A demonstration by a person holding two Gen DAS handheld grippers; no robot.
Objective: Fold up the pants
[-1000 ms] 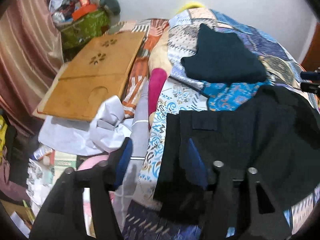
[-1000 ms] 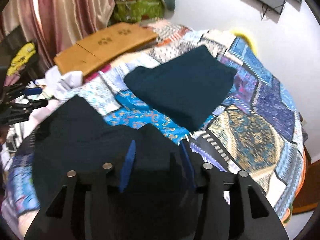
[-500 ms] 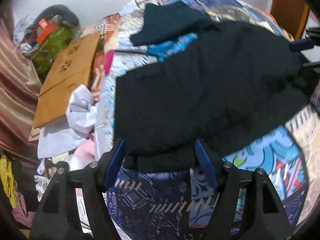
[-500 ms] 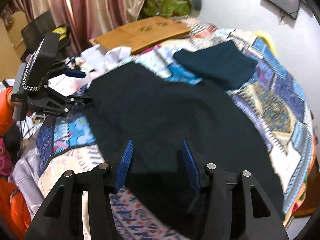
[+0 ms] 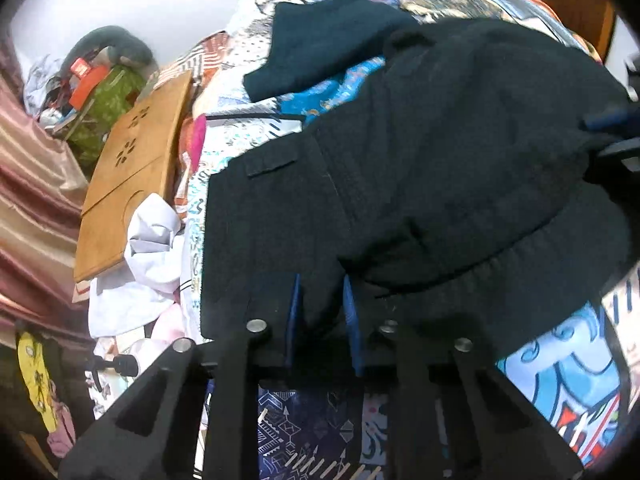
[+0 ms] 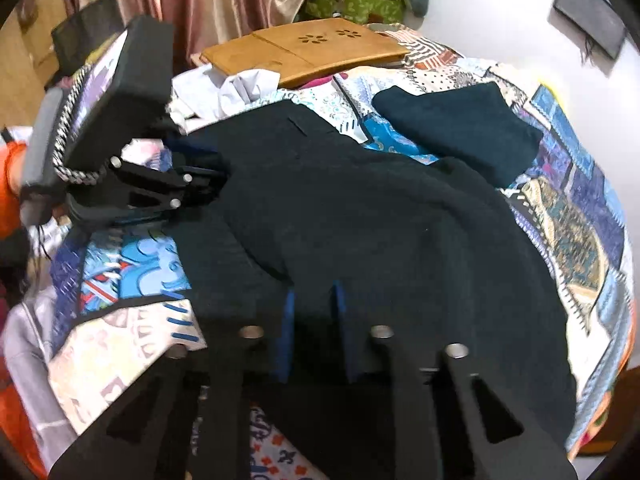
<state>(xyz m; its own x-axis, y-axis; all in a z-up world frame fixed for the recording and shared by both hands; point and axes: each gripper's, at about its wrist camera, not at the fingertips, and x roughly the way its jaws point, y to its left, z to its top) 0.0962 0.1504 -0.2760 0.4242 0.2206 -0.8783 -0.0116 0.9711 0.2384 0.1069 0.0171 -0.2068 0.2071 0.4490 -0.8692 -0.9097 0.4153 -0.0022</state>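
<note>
Both claws were wide a second ago; now the left gripper (image 5: 320,300) and right gripper (image 6: 312,316) are closing on the black pants' (image 5: 440,152) near edge, cloth pinched between their pads, pants stretching ahead across the quilt (image 6: 580,216) — a fold can likely begin

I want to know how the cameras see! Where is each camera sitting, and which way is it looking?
Left wrist: sits on the left gripper, looking down along its closing blue fingers pinching the black pants on the patchwork bed.
Right wrist: sits on the right gripper, closing on the same pants; the left gripper and an orange sleeve show at its left.
Both share the pants, the folded dark garment and the wooden board.
</note>
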